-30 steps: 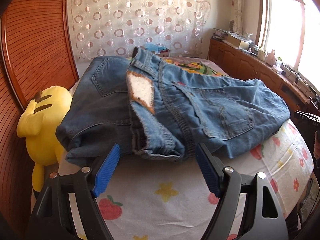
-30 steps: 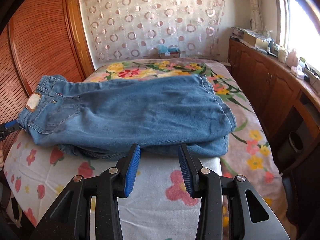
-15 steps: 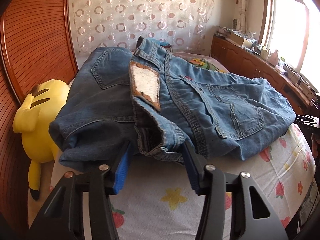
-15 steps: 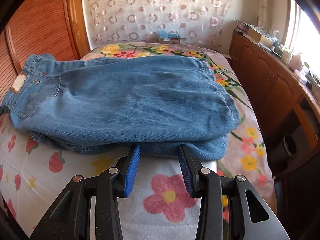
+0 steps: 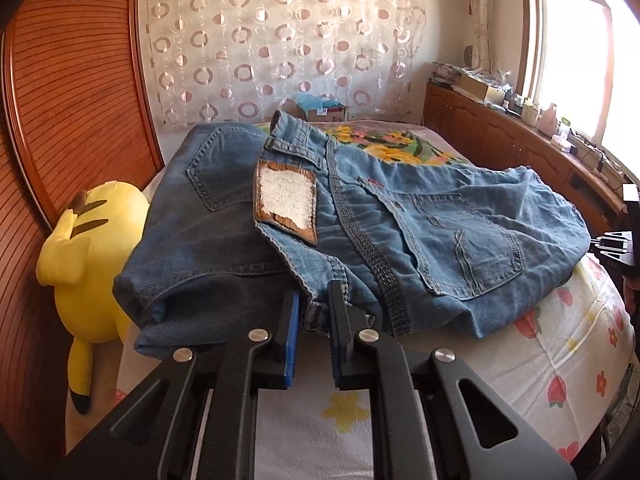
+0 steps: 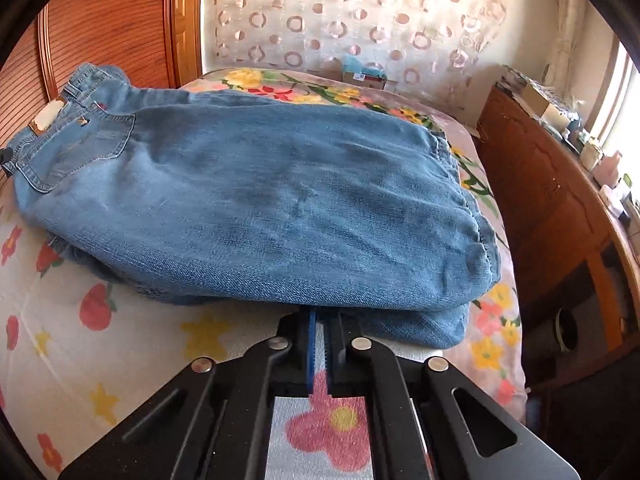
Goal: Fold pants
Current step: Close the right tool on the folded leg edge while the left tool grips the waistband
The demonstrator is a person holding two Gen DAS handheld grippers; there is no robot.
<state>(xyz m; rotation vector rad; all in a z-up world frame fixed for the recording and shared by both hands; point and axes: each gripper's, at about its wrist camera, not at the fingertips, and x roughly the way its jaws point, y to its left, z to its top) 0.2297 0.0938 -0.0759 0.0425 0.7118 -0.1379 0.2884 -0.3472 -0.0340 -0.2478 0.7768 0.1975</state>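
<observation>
Blue jeans (image 5: 400, 216) lying folded across the bed (image 5: 520, 364), on top of a white sheet printed with flowers and strawberries. Waistband end with the worn leather patch (image 5: 286, 204) facing the left wrist camera, leg end nearer the right one. Left claw (image 5: 313, 312) clamped on the waistband edge, denim pinched between the blue pads. Right claw (image 6: 322, 320) squeezed together right at the near edge of the folded legs (image 6: 280, 208), tips tucked under the denim; can't tell whether any cloth is actually caught. Yellow plush toy (image 5: 88, 248) wedged beside the bed against the wooden wall panel (image 5: 72, 100). Circle-patterned curtain (image 5: 280, 48) behind.
</observation>
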